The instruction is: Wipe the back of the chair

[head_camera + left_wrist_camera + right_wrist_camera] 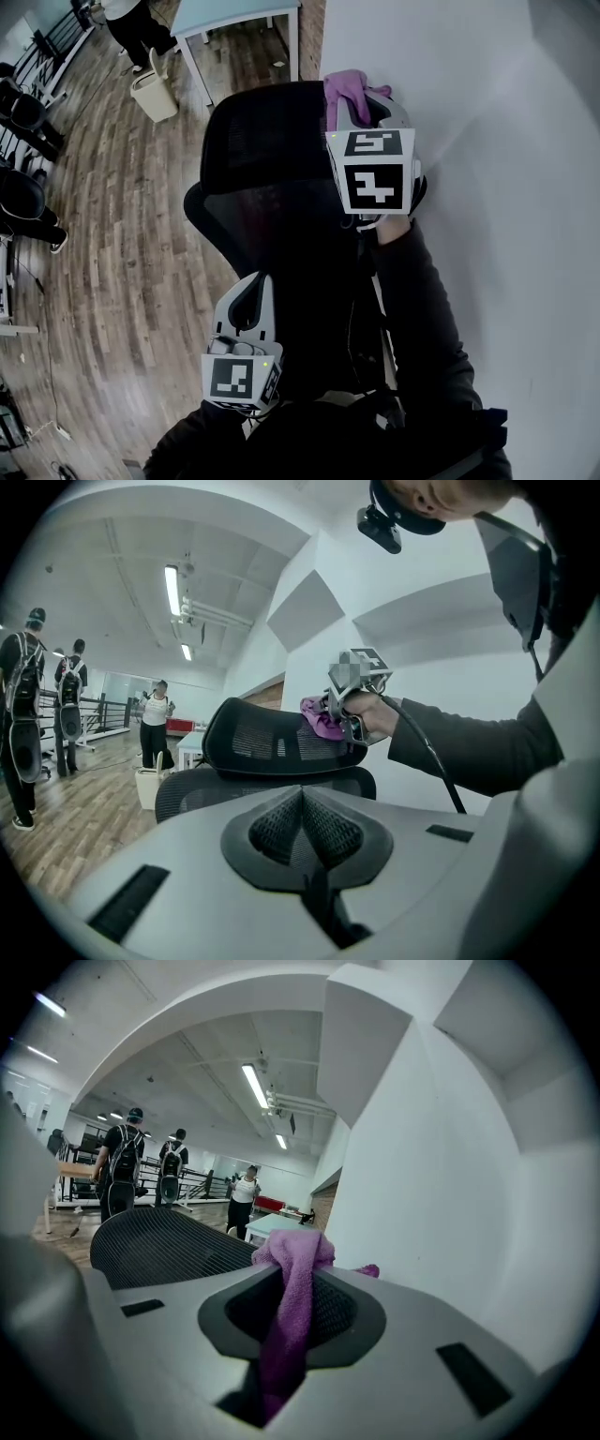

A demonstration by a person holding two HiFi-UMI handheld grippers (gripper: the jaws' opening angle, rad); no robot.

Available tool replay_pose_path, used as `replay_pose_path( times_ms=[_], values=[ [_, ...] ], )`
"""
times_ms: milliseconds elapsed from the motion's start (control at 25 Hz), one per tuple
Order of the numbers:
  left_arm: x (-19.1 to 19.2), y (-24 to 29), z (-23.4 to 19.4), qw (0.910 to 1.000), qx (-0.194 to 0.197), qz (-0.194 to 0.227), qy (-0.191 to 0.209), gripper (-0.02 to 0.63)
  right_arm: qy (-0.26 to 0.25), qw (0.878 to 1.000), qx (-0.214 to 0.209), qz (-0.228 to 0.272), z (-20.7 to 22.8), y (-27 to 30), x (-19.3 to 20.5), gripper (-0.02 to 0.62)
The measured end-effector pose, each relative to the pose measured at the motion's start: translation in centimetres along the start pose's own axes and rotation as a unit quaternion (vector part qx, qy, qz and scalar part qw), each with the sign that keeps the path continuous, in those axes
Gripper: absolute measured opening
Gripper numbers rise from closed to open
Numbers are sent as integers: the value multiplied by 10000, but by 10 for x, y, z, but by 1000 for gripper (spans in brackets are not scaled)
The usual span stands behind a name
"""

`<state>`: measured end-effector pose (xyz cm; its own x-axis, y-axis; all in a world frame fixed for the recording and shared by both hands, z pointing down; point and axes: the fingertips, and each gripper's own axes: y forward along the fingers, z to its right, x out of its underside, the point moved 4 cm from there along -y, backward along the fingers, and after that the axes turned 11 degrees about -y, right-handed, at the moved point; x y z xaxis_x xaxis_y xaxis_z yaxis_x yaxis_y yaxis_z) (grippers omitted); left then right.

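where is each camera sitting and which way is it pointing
Head view: on the person's head, looking steeply down at the chair; shows the right sleeve, left gripper and right gripper.
Left gripper view: on the left gripper, looking along its shut, empty jaws at the headrest; shows the person's right hand.
Right gripper view: on the right gripper, looking over the headrest beside the wall; its jaws clamp the purple cloth.
Shared: all three show the chair and purple cloth.

From above, the chair (267, 178) hides its own seat and base; at its top the right gripper (367, 111) covers most of the purple cloth (343, 86).
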<state>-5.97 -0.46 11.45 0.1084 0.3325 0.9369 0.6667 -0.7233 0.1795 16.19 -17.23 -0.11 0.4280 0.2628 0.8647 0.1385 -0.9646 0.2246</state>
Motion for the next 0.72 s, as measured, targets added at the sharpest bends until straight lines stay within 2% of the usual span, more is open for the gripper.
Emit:
replay_pose_path(
  times_ms=[360,520,720],
  values=[
    [-1,4,15,9998,195,-13,48,9,119,9995,279,-68,25,-18,12,63],
    [4,3,29,9994,328,-53,83,9,90,9990,426,-42,33,-32,21,63],
    [-3,3,34,9994,310,-89,89,9,-48,9984,570,-22,38,-33,18,63]
  ],
)
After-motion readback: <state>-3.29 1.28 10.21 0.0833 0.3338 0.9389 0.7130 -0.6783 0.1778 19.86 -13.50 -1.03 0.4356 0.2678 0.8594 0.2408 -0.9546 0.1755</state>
